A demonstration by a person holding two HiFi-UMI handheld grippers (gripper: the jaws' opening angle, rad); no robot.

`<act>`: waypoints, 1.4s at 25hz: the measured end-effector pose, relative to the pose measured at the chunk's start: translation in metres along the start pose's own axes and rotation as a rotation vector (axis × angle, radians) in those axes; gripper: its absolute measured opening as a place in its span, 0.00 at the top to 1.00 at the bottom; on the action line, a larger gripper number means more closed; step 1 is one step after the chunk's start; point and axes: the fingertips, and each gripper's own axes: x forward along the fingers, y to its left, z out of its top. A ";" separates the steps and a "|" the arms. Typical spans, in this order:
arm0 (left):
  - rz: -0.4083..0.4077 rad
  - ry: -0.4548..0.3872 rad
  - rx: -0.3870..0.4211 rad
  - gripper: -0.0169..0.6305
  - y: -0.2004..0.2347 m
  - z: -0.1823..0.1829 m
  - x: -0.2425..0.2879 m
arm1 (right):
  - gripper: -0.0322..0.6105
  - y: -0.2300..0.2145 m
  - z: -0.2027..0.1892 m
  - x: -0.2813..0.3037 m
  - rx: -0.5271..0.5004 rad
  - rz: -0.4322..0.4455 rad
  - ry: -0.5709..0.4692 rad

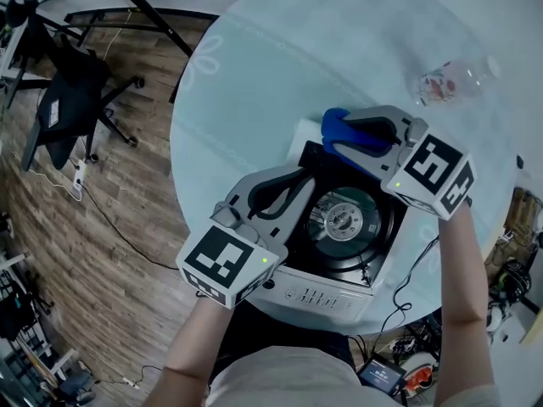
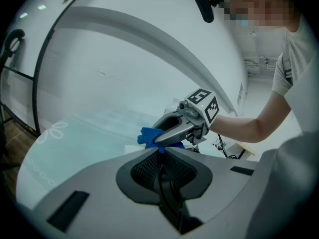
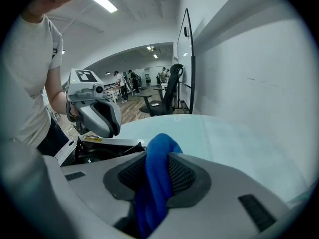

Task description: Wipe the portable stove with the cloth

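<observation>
Squeezing the cloth at the stove's far edge, the right gripper should rub next. The left gripper is closed and empty.

The cloth is a bright, plain blue, the strongest colour near the stove, whose top is glossy black round a silvery burner and whose front is white. Under the stove the table is pale mint with faint white looped flowers. The left gripper and the right gripper are both grey, with black mesh pads and white cubes bearing black squares. Beyond the stove a clear bottle shows red blotches.
</observation>
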 end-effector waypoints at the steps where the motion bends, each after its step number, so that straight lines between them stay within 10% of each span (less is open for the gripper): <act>1: -0.001 0.001 0.001 0.90 -0.001 0.000 0.000 | 0.76 0.001 -0.002 -0.003 -0.005 -0.003 0.003; 35: -0.049 0.129 0.139 0.90 -0.047 0.010 0.017 | 0.76 -0.010 -0.053 -0.055 -0.018 0.014 0.114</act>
